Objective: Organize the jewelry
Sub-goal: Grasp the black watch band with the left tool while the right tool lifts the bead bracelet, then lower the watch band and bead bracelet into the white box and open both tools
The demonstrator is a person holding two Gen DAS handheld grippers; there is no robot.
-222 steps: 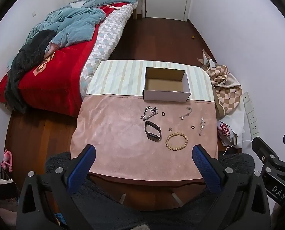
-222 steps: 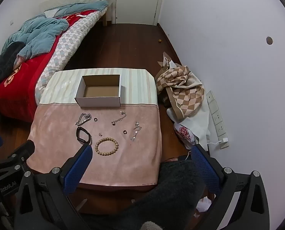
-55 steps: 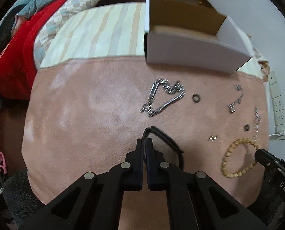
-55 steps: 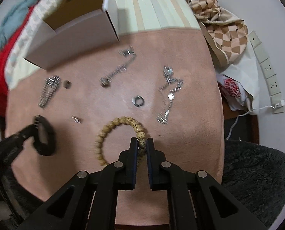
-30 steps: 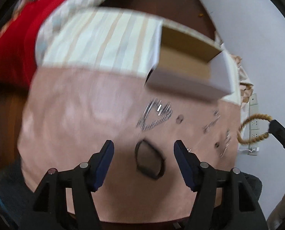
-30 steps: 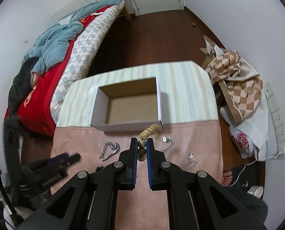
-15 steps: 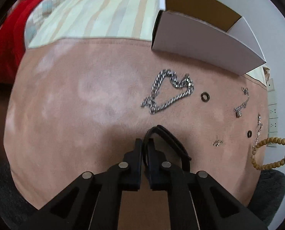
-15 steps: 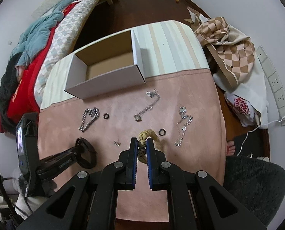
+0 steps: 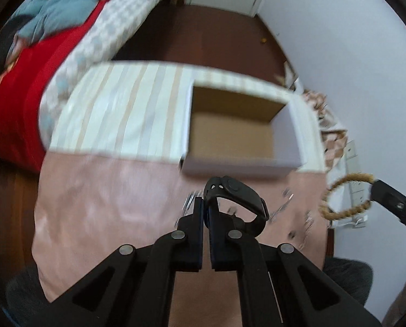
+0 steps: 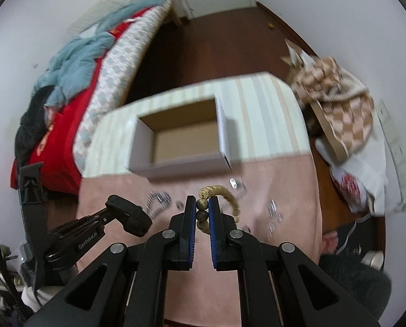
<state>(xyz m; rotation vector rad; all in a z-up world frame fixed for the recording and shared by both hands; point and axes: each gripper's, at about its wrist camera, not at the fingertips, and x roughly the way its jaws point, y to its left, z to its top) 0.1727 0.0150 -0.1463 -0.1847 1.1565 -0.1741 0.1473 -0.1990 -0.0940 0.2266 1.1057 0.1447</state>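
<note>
Left tool (image 9: 206,212) pinches the black rubber wristband (image 9: 237,196), right tool (image 10: 202,210) clamps the tan wooden bead bracelet (image 10: 224,196); both held above the pink-clothed table (image 9: 99,190) before the open white cardboard box (image 9: 231,133)

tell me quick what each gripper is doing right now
Left gripper: shut on the black wristband, lifted off the table.
Right gripper: shut on the wooden bead bracelet, also lifted.
</note>
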